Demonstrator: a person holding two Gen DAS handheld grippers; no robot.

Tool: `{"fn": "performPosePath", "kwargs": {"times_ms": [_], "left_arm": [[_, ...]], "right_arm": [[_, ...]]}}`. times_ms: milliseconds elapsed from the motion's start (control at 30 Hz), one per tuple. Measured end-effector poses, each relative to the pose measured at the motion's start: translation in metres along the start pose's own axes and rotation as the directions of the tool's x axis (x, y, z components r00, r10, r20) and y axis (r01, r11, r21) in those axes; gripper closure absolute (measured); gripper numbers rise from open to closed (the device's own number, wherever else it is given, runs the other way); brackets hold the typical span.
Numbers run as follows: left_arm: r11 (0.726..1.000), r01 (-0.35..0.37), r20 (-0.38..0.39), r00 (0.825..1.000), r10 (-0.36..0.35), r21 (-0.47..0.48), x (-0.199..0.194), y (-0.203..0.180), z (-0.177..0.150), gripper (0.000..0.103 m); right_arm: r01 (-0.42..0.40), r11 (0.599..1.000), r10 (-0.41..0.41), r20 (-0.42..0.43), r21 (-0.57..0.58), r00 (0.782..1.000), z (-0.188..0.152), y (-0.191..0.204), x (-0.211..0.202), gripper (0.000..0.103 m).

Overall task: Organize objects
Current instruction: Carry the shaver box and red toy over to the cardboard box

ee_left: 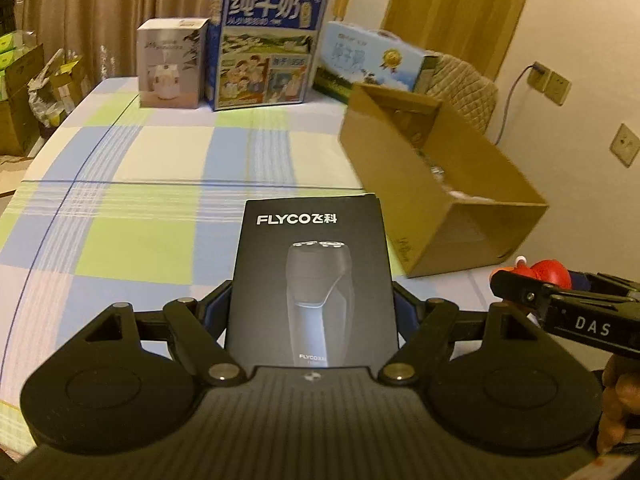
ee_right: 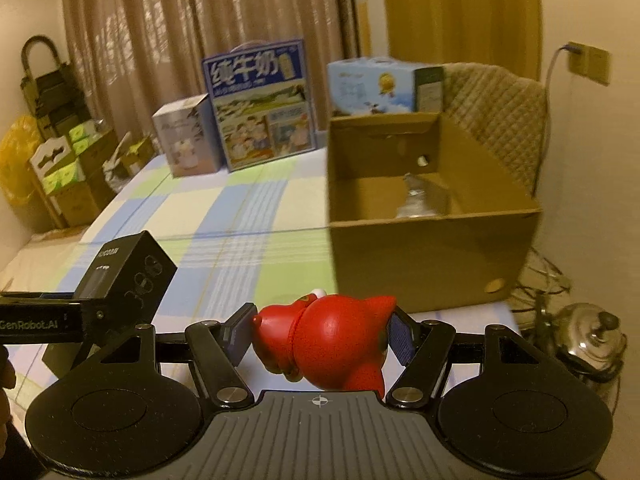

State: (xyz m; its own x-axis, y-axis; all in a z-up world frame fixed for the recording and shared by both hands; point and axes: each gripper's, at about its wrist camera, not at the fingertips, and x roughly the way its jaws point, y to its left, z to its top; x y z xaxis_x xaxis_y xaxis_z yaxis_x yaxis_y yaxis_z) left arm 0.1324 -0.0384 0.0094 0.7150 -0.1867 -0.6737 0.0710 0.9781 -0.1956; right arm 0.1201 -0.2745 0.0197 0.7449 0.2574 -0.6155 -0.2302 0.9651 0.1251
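A black shaver box (ee_left: 312,280) was held clamped in the left gripper (ee_left: 312,312), above the checked tablecloth (ee_left: 140,208). To its right, a red toy figure (ee_right: 328,340) was gripped between the right gripper's (ee_right: 320,338) pads. Farther right, an open cardboard box (ee_right: 424,256) was seen on the table's edge.

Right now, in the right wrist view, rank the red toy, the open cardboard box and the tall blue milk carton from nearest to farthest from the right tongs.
1. Red toy: clamped in the right tongs.
2. Open cardboard box: ahead, slightly right, on the checked tablecloth.
3. Tall blue milk carton: at the far edge, left of the box, by the curtain.
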Motion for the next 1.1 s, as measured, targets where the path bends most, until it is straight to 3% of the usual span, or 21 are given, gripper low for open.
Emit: {"fn": "performPosePath", "kwargs": {"times_ms": [467,1100], "left_arm": [[0.991,0.11,0.026,0.993,-0.112,0.075,-0.01,-0.087,0.027,0.028],[0.983,0.148,0.02,0.988,-0.151,0.108,0.018,-0.118,0.067,0.028]], "right_arm": [[0.071,0.997,-0.073,0.053,0.034,0.996,0.026,-0.049,-0.045,0.038],[0.098,0.993,-0.102,0.063,0.06,0.993,0.054,-0.081,-0.037,0.038]]}}
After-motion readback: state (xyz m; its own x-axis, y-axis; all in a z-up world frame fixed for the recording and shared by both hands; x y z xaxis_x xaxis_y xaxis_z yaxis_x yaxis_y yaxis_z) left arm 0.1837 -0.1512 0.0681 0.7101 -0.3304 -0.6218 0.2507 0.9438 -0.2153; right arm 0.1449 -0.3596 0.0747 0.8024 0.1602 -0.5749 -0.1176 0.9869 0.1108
